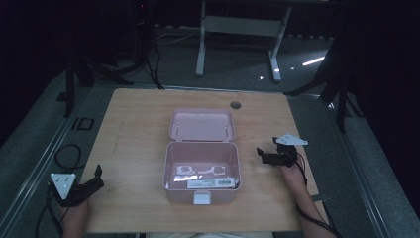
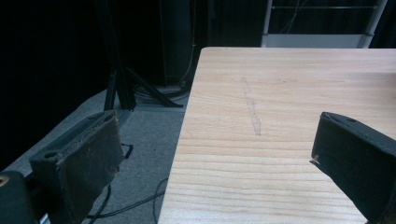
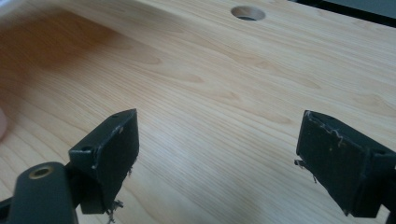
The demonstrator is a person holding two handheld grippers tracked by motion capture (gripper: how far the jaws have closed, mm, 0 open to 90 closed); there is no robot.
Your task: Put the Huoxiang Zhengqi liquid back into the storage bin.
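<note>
A pink lidded box [image 1: 201, 171] stands open in the middle of the wooden table [image 1: 138, 119], its lid tipped back. Inside it lie white parts and a labelled card [image 1: 210, 183]. My left gripper [image 1: 97, 176] rests at the table's near left corner, open, with nothing between its jaws. In the left gripper view the left gripper [image 2: 217, 154] spans the table's left edge. My right gripper [image 1: 263, 152] hovers just right of the box, open and empty. In the right gripper view the right gripper [image 3: 217, 149] has bare wood between its jaws.
A round cable hole [image 1: 235, 105] lies in the table behind the box, also seen as the hole [image 3: 248, 12]. Cables [image 1: 67, 156] trail on the floor at the left. A white desk frame [image 1: 237, 34] stands beyond the table.
</note>
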